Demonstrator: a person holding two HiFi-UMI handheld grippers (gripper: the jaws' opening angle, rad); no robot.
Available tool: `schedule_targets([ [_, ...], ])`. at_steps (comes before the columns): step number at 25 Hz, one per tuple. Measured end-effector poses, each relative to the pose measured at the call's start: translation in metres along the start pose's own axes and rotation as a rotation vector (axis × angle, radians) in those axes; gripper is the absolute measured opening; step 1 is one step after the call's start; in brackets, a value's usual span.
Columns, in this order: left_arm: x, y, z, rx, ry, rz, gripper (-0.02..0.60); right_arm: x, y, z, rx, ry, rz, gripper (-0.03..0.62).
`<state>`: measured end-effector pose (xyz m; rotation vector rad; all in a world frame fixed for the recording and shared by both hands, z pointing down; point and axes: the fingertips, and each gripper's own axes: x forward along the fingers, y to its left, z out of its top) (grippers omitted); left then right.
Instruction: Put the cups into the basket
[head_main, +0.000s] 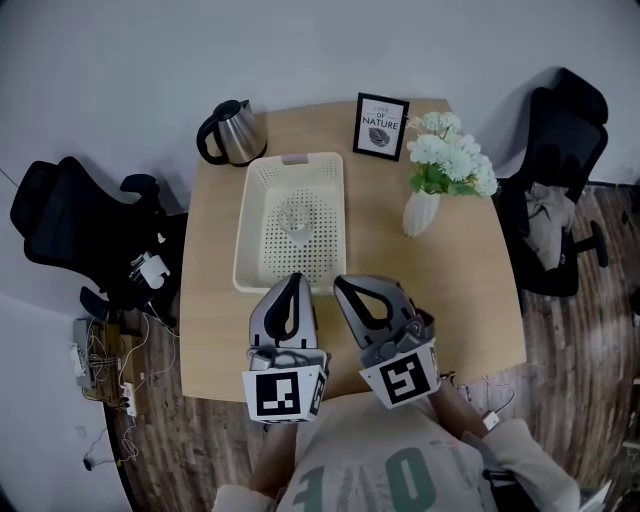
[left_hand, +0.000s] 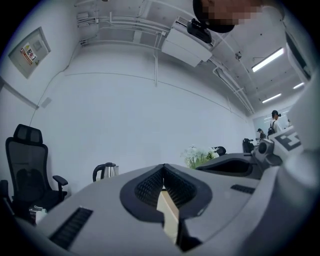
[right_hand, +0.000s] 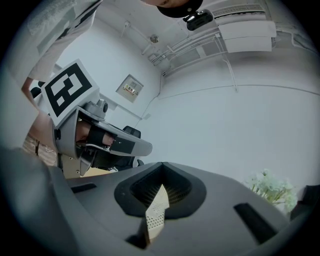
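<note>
A white perforated basket lies on the wooden table, and one clear glass cup stands inside it near the middle. My left gripper hovers level at the basket's near edge, its jaws shut with nothing between them; in the left gripper view its tips meet. Right beside it my right gripper is also shut and empty, its tips touching in the right gripper view. No other cup shows on the table.
A steel kettle stands at the far left corner, a framed print at the back, and a white vase of flowers to the basket's right. Black office chairs flank the table.
</note>
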<state>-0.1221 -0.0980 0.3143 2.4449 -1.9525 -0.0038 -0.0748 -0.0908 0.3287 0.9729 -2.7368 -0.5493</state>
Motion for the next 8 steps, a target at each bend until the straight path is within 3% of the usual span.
schedule_targets([
  [8, -0.0025, 0.0009, 0.0000, -0.006, -0.007, -0.010, 0.009, 0.0000, 0.0030, 0.0010, 0.007, -0.002, 0.001, -0.002],
])
